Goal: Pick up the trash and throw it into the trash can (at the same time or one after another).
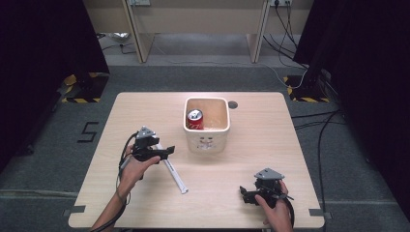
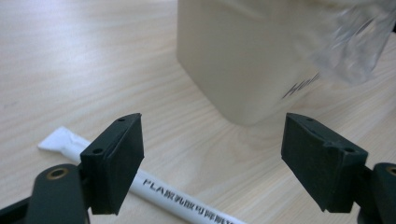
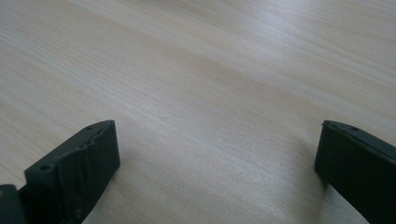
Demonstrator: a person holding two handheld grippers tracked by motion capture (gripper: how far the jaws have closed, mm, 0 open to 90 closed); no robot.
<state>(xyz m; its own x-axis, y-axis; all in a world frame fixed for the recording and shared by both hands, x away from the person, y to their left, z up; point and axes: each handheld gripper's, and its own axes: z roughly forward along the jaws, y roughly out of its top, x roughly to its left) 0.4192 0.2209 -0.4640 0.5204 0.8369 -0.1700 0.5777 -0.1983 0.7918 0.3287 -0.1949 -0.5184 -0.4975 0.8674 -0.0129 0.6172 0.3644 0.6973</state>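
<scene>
The white wrapped straw point(image 1: 174, 172) lies flat on the wooden table point(image 1: 251, 145), and its far end is hidden under the left gripper point(image 1: 164, 152) in the high view, so its full length cannot be seen there. Its long axis runs diagonally, from under that gripper down toward the person's side and to the right. In the left gripper view the straw point(image 2: 154, 186) passes behind the left jaw and is cut off at the bottom edge; the print on it is too small to read fully. The left gripper point(image 2: 212, 158) has its jaws wide apart and holds nothing. Just ahead of it stands the cream container point(image 1: 207, 126), with a red can point(image 1: 195, 119) upright inside at the left side. A clear plastic piece point(image 2: 355, 42) is blurred. The right gripper point(image 1: 252, 194) rests near the table's front right, well apart from the straw, and its jaws also stand wide over bare wood point(image 3: 212, 177).
</scene>
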